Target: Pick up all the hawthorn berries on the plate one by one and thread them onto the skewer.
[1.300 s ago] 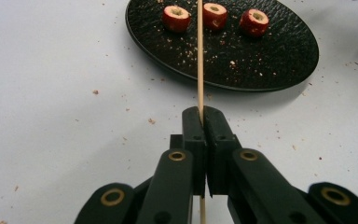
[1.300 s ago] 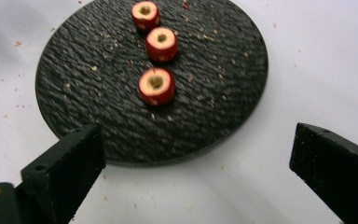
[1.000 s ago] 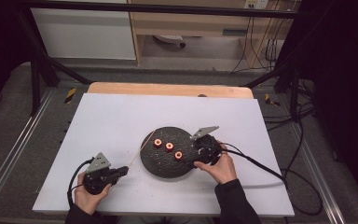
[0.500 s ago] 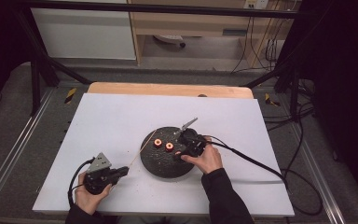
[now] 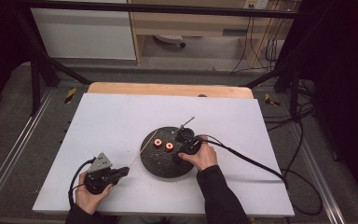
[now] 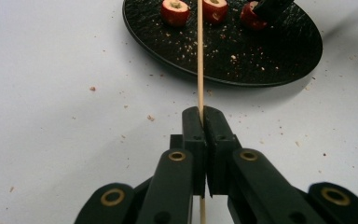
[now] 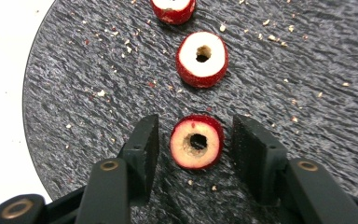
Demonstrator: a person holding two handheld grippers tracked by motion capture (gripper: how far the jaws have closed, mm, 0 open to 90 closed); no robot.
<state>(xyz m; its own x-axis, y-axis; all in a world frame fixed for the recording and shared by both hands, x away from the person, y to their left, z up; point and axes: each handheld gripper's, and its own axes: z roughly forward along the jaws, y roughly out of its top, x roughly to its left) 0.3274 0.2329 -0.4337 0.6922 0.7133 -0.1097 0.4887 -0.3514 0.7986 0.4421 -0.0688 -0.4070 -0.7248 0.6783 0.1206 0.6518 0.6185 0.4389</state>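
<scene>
Three red cored fruit pieces lie in a row on a round black plate [image 7: 88, 65]. My right gripper [image 7: 196, 133] points down over the nearest piece [image 7: 196, 148]. Its jaws have just been closing and stand on either side of that piece, with a small gap on each side. The middle piece [image 7: 202, 59] and the far piece [image 7: 173, 9] lie beyond it. My left gripper [image 6: 201, 114] is shut on a thin wooden skewer [image 6: 199, 56] that points toward the plate [image 6: 261, 60]. In the high view the left gripper [image 5: 123, 171] rests at the table's front left and the right gripper [image 5: 182, 135] is over the plate [image 5: 165, 169].
Crumbs are scattered over the plate and the white table [image 5: 112, 121]. A black cable [image 5: 247, 161] trails from the right gripper across the table to the right. A wooden strip [image 5: 168, 88] runs along the table's far edge.
The right hand has moved left over the plate and a little down, and its jaws have narrowed around the rightmost fruit piece. The left hand and skewer have stayed still.
</scene>
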